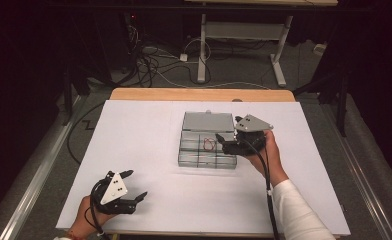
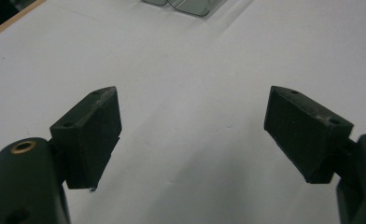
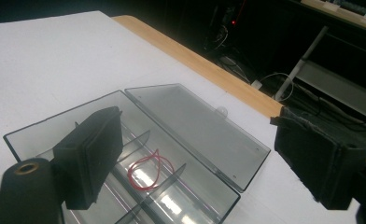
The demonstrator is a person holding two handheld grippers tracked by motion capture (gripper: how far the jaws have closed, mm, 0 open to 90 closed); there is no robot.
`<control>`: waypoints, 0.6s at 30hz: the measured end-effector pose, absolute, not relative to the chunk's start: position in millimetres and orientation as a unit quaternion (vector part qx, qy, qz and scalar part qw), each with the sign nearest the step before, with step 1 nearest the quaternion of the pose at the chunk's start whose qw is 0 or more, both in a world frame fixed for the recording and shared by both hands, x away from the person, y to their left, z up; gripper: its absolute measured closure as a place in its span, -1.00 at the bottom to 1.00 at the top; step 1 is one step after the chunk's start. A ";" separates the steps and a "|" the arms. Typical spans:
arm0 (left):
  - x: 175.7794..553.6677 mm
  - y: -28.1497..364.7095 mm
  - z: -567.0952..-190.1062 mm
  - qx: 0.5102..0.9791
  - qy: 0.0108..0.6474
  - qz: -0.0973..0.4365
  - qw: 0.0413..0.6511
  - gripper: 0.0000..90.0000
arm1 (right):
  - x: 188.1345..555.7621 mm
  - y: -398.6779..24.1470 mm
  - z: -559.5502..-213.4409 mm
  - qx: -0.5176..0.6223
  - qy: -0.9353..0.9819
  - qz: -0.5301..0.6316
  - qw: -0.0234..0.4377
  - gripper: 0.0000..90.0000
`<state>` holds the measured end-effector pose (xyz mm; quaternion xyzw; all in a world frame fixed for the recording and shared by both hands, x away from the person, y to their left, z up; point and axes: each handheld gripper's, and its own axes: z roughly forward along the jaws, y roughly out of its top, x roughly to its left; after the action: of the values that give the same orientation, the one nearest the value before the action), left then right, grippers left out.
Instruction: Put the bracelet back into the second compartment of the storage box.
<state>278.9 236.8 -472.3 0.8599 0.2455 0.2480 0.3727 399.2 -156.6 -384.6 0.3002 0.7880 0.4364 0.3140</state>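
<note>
A: Resting on the white paper-covered table (image 1: 149,145), the clear plastic compartment box (image 1: 206,147) is seen at centre, its hinged lid (image 1: 207,121) laid flat open on the far side.

B: Contents noted?

A: A thin red loop, wire or elastic band (image 1: 209,144), cannot be told which, is seen in a middle compartment between the grey dividers. In the right gripper view it lies just ahead of the jaws (image 3: 146,173).

B: Right gripper state?

A: The right gripper (image 1: 229,142) is held at the box's right edge, above it; jaws spread wide, nothing grasped. Contact with the box cannot be told.

B: Left?

A: The left gripper (image 1: 134,186) is held near the front-left corner of the table, well apart from the box. Jaws released, wide apart, only bare white surface between them in the left gripper view.

B: Any writing, brands, labels?

A: None legible on box, lid or grippers. Wooden table edge (image 1: 199,94) noted beyond the paper.
</note>
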 end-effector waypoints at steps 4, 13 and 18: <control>278.8 236.2 -472.3 0.860 0.245 0.248 0.372 -0.60 | 395.4 -159.1 -385.4 0.300 0.788 0.435 0.316 -0.64; 278.7 236.5 -472.0 0.860 0.246 0.249 0.372 -0.60 | 383.6 -164.8 -386.6 0.296 0.786 0.443 0.314 -0.62; 277.8 236.3 -471.4 0.858 0.246 0.250 0.375 -0.60 | 377.4 -168.8 -388.6 0.295 0.786 0.440 0.318 -0.61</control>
<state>277.8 236.3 -471.4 0.8581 0.2463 0.2500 0.3748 377.4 -168.8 -388.6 0.2952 0.7859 0.4402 0.3184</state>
